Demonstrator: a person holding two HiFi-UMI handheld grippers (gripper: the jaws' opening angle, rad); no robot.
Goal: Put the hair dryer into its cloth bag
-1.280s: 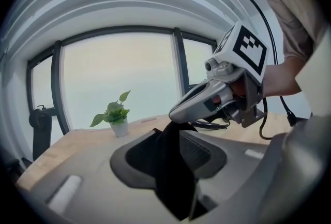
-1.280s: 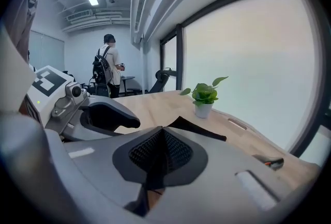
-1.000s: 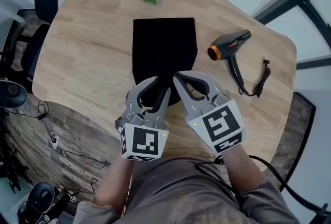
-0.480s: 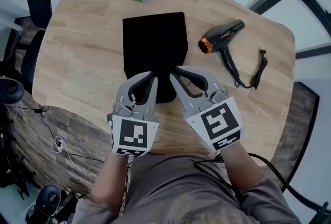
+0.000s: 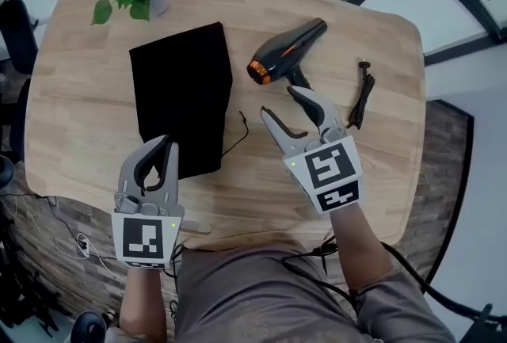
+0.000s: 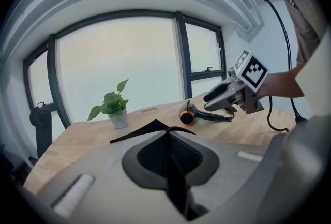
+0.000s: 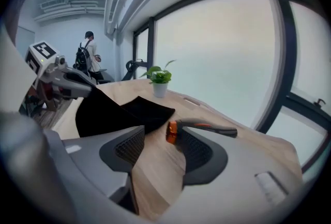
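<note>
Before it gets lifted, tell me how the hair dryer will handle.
The hair dryer looks like rigid plastic, so it should lift stiff, probably barrel-heavy over its slim handle. Lying on its side, the rounded barrel might swivel if pushed. Its loose cord trails across the table and will likely drag and dangle.

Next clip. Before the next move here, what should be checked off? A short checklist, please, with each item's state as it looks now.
1. The left tongs are shut on the near edge of the black rectangular cloth bag: ok.
2. The right tongs are open, their jaws have just been opening, and nothing is between them: ok.
3. The black hair dryer with orange nozzle ring lies free on the light wooden table, ahead of the right tongs: ok.
4. Bag mouth open enough for the dryer: cannot tell.
5. The dryer's black cord lies away from the bag: ok.
</note>
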